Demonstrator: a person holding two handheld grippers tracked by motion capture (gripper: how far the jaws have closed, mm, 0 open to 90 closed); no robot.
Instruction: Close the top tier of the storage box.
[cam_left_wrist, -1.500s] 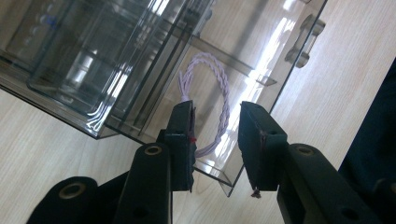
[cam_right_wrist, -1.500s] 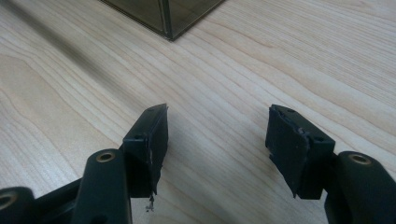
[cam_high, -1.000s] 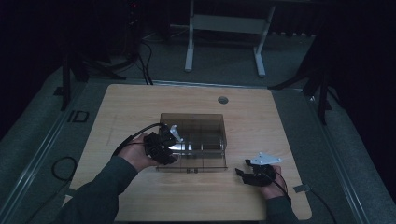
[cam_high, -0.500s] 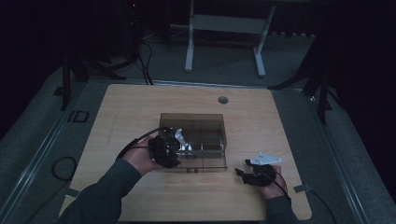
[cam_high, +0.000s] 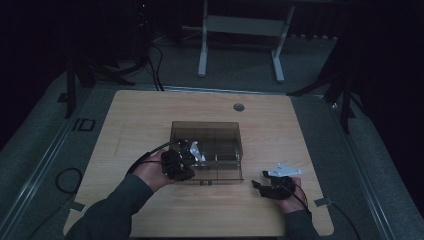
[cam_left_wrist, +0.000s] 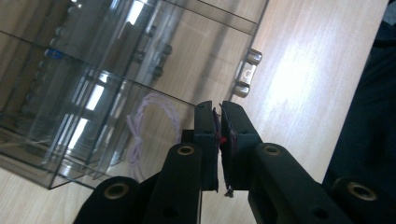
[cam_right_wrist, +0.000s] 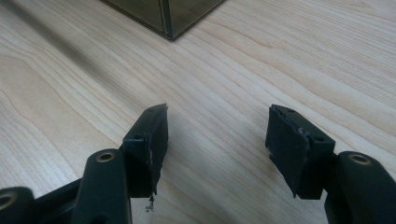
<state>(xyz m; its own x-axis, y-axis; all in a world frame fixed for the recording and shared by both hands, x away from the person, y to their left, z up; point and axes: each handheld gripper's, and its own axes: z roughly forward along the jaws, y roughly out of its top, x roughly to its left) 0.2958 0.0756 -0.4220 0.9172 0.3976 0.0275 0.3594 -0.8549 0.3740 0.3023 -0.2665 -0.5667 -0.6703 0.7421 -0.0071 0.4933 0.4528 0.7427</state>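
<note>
A smoky clear plastic box (cam_high: 207, 150) with inner dividers stands in the middle of the wooden table (cam_high: 150, 115). My left gripper (cam_high: 194, 154) is at the box's front left corner. In the left gripper view the box (cam_left_wrist: 93, 70) lies just ahead of my left gripper (cam_left_wrist: 219, 106), whose jaws have just been closing and now stand nearly together. A small red speck shows between the pads; I cannot tell what it is. A thin pale thread loop (cam_left_wrist: 149, 121) shows through the box wall. My right gripper (cam_high: 260, 181) rests on the table right of the box. Its jaws (cam_right_wrist: 217, 112) stand open over bare wood.
A clear clasp (cam_left_wrist: 246, 72) sits on the box's front wall. A round cable hole (cam_high: 238, 107) is at the table's far edge. A white desk frame (cam_high: 240, 25) stands on the floor beyond. Cables (cam_high: 65, 180) trail off the left side.
My left hand has shifted slightly at the box's front left corner and its gripper has turned a little. The right hand and gripper have stayed in place.
</note>
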